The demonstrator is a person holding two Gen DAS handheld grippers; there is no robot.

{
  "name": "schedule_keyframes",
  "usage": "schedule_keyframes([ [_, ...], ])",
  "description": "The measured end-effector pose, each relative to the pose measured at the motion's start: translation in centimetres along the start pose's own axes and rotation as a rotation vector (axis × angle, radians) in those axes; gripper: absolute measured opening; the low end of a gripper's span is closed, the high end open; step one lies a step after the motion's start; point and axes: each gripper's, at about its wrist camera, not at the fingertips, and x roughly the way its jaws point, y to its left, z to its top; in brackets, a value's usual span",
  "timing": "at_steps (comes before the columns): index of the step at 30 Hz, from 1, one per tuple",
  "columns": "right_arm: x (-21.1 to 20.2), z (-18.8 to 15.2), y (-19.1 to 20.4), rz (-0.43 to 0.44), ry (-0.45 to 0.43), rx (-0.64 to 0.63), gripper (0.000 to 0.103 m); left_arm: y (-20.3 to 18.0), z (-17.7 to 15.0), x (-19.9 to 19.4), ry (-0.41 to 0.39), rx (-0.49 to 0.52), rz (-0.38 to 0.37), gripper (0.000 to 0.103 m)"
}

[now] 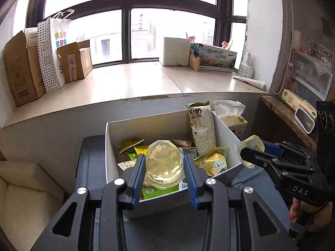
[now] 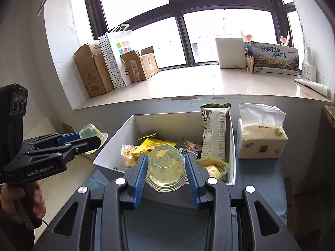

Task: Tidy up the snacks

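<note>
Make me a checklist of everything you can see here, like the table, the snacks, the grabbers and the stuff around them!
Surface: blue-grey table top, mostly bare beside the box.
Job's things: white box holding mixed snack packets; tall snack pack standing upright at its right wall; two clear jelly cups, one in each gripper.
Clutter: tissue pack to the right of the box.
Grippers: left gripper shut on left jelly cup; right gripper shut on right jelly cup; both held above the box.
Cables: a thin dark cord below the left gripper's handle.
Surroundings: window sill with cardboard boxes, a dotted paper bag and a printed carton.
</note>
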Motion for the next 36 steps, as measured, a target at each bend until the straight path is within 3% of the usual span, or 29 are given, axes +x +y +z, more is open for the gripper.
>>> schedule_keyframes([
  [7, 5.7, 3.2, -2.2, -0.066, 0.067, 0.026, 0.04, 0.9, 3.0, 4.8, 0.034, 0.008, 0.057, 0.041],
  [8, 6.2, 3.4, -2.4, -0.071, 0.079, 0.027, 0.041, 1.0, 3.2, 5.1, 0.032, 0.01, 0.065, 0.047],
  [9, 6.6, 3.5, -2.7, -0.075, 0.092, 0.032, 0.042, 0.9, 3.2, 5.3, 0.035, 0.011, 0.082, 0.069],
  [10, 6.8, 3.6, -2.9, -0.074, 0.1, 0.042, 0.064, 1.0, 3.3, 5.5, 0.039, 0.012, 0.097, 0.081],
  [11, 6.9, 3.6, -3.2, -0.073, 0.105, 0.055, 0.097, 1.1, 3.3, 5.5, 0.029, 0.01, 0.101, 0.103],
  [12, 6.7, 3.6, -3.3, -0.081, 0.097, 0.065, 0.103, 1.1, 3.2, 5.1, 0.004, 0.01, 0.103, 0.103],
  [15, 5.6, 3.4, -3.4, -0.091, 0.063, 0.055, 0.103, 1.0, 3.1, 4.0, -0.03, 0.021, 0.102, 0.103],
  [20, 3.5, 3.4, -2.0, -0.178, 0.04, -0.024, 0.103, 0.1, 2.6, 1.6, -0.098, 0.052, 0.202, 0.103],
  [24, -0.4, 3.2, 0.1, -0.215, -0.051, -0.098, 0.103, -0.8, 1.5, -1.6, -0.155, 0.052, 0.148, 0.103],
  [28, -4.6, 2.4, 2.7, -0.231, -0.126, -0.171, 0.103, -1.5, 0.1, -4.5, -0.161, 0.039, 0.112, 0.103],
  [36, -10.9, -0.7, 5.9, -0.225, -0.158, -0.199, 0.103, -2.9, -4.2, -10.4, -0.161, -0.014, -0.014, 0.103],
])
